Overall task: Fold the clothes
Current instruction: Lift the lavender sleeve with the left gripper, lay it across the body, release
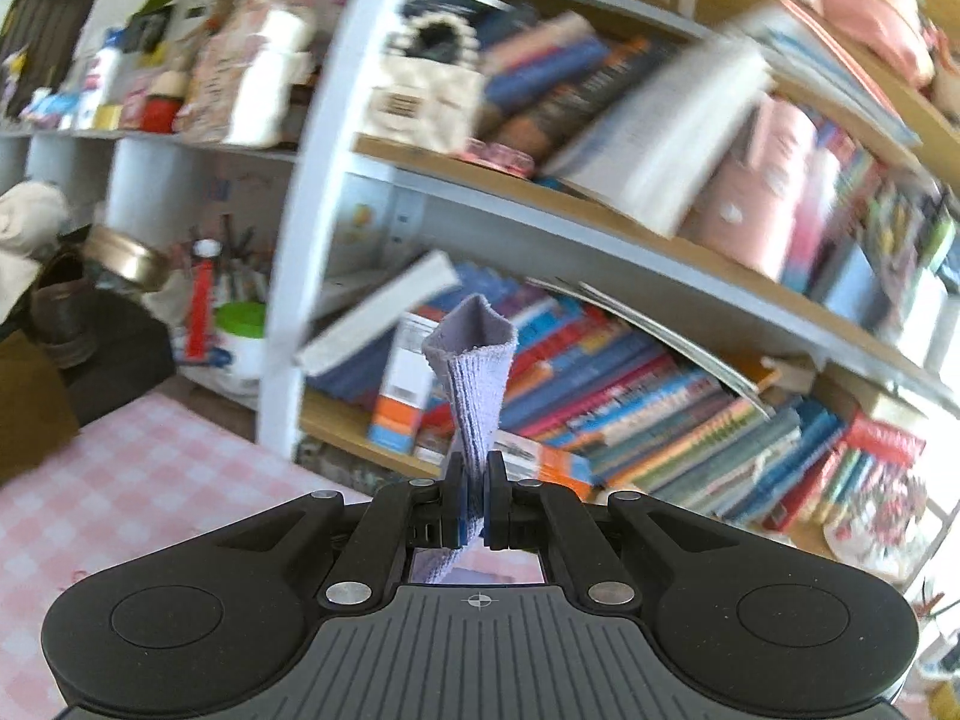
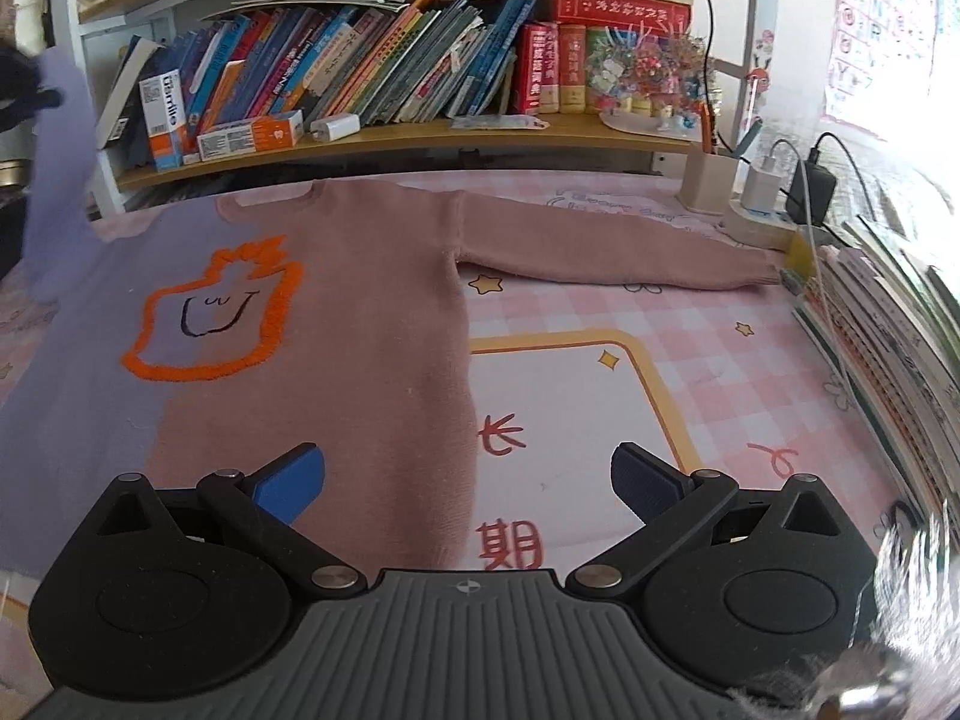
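Note:
A two-tone sweater, lilac on its left half and dusty pink on its right, lies flat on the pink checked tablecloth, with an orange outlined figure on the chest. Its pink sleeve stretches to the right toward the power strip. The lilac sleeve is lifted up at the left edge of the right wrist view. My left gripper is shut on the ribbed lilac cuff, which sticks up between its pads, raised off the table and pointing at the bookshelf. Above the sweater's right hem, my right gripper stands open with nothing between its fingers.
A bookshelf packed with books runs along the table's far edge. A power strip with chargers and a pen holder stand at the back right. A stack of books lines the right edge.

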{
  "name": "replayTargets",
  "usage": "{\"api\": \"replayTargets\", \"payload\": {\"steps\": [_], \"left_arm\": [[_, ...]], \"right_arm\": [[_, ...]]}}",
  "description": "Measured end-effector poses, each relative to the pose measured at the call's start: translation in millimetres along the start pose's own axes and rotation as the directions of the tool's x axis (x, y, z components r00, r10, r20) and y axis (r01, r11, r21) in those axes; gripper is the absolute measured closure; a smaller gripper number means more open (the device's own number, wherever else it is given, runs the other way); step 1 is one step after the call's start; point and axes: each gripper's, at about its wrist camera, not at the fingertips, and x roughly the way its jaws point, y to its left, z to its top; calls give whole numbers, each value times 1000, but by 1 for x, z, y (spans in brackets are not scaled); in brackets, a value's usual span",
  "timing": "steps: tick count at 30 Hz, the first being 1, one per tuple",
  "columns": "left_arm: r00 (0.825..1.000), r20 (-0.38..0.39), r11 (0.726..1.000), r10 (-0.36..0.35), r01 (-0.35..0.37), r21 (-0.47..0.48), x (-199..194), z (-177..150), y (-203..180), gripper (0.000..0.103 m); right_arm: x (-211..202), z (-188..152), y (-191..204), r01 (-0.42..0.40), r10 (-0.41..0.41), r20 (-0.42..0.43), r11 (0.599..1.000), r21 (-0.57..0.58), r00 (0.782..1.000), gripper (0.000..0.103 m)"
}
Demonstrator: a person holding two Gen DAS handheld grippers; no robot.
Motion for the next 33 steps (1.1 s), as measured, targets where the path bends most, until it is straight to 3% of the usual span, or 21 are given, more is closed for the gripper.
{"api": "replayTargets", "payload": {"steps": [12,28,30,33], "left_arm": [[995,-96,991,-10,22,134,32,-47,-82,100],[967,-250,961,55,17,278,81,-112,-134,99],[962,-266,955,67,15,296,85,-120,-141,95],[948,-316,952,43,57,302,87,-131,-151,80]], "right_arm": [[13,1,-39,-46,46,-26,999,6,999,0],[11,-1,-61,-74,74,-24,997,-4,997,0],[11,-1,-62,-75,75,-24,997,-1,997,0],[11,-1,-63,-77,77,-25,997,4,997,0]]}}
